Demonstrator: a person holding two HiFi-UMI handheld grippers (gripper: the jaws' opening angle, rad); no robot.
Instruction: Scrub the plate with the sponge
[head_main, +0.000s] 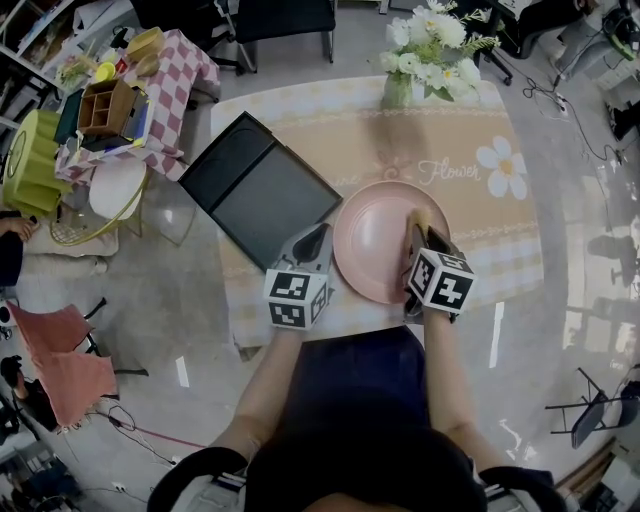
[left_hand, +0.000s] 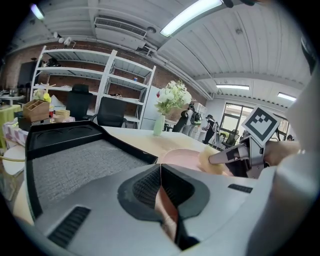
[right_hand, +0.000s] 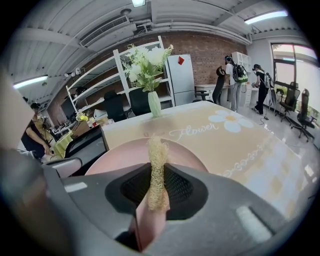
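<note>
Right gripper view has the right gripper (right_hand: 156, 186) clamped on the fibrous sponge (right_hand: 157, 150) over the 3 o'clock side of the pink plate (head_main: 372, 240); the left gripper (head_main: 322, 238) pinches its 9 o'clock rim, so press flat, circling gently.

- Table (head_main: 330, 110): in my head view I see a rectangular top, covered edge to edge by a cloth.
- Tablecloth (head_main: 470, 215): peach, with a pale checked border. It carries the printed word "Flower" and a white daisy on my right side.
- Tray (head_main: 255, 190): black, in two sections, lying flat on the left part of the cloth. It is turned at an angle to the table's edges, and its left corner reaches past the left edge.
- Plate (head_main: 375, 240): pink and round, flat on the cloth near my edge, just beside the tray's right corner.
- Vase (head_main: 397, 92): upright at the far edge, holding white flowers, well apart from the plate.
</note>
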